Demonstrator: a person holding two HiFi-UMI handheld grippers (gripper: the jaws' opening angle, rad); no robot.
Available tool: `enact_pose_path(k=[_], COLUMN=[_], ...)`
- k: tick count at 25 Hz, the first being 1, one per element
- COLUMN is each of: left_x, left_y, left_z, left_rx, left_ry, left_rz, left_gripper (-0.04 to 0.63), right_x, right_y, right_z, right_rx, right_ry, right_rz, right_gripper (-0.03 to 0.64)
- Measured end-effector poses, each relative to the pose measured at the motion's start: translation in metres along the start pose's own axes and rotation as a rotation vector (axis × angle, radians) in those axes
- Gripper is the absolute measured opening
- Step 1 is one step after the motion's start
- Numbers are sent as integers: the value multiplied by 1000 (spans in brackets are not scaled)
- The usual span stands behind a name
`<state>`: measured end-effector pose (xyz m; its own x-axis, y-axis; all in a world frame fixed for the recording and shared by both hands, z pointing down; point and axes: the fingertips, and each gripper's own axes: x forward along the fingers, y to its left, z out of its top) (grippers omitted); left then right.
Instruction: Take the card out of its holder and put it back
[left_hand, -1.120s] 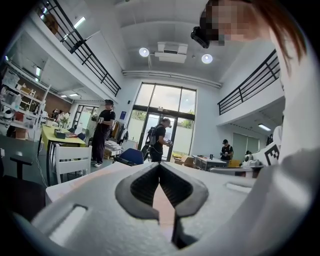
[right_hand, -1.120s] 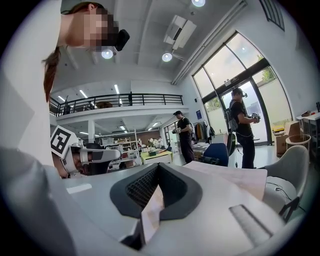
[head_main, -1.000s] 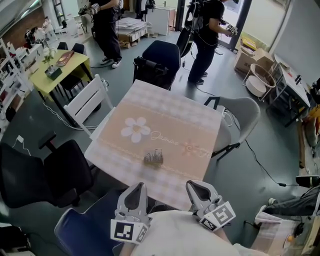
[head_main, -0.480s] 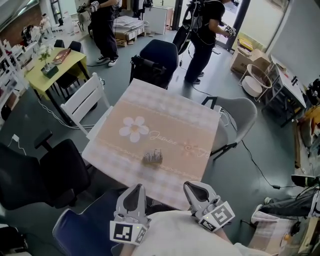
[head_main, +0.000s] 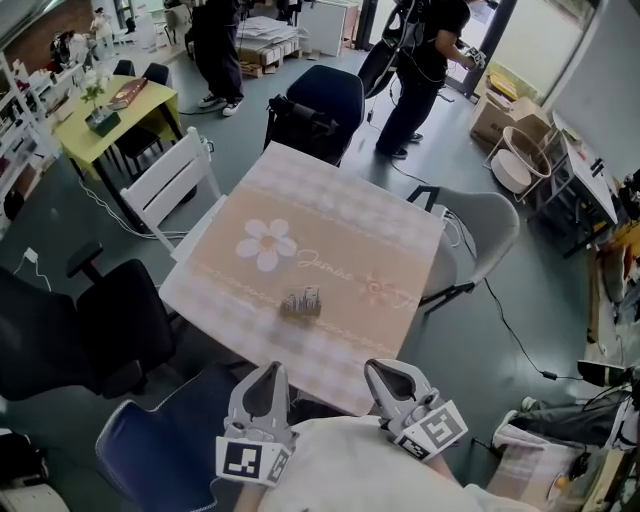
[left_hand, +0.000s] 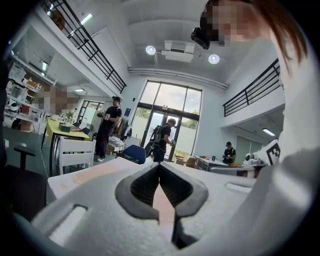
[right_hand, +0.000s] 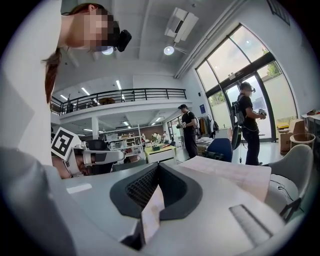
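Head view: the card holder stands on the table, the card seemingly still in it, with a white chair to the left and a grey chair to the right. Left gripper view: the left gripper is clenched and empty. Right gripper view: the right gripper likewise. Both are unmoved since before.

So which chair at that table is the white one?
The slatted chair at the table's left edge. The far chair is dark blue, the right chair pale grey, the near-left chair black.
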<state>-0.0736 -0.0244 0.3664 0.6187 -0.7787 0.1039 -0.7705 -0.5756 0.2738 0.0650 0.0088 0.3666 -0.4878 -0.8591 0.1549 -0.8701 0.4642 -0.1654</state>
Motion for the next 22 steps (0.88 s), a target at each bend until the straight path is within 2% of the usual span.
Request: enact_pose_path(k=[22], left_x=[4], left_y=[-13], left_z=[8], left_rx=[-5], left_ry=[-18], left_rz=[170], left_gripper=[0], right_x=[15], right_y=[-31], right_z=[11], right_rx=[36], right_ry=[5], right_rz=[148], right_gripper=[-2])
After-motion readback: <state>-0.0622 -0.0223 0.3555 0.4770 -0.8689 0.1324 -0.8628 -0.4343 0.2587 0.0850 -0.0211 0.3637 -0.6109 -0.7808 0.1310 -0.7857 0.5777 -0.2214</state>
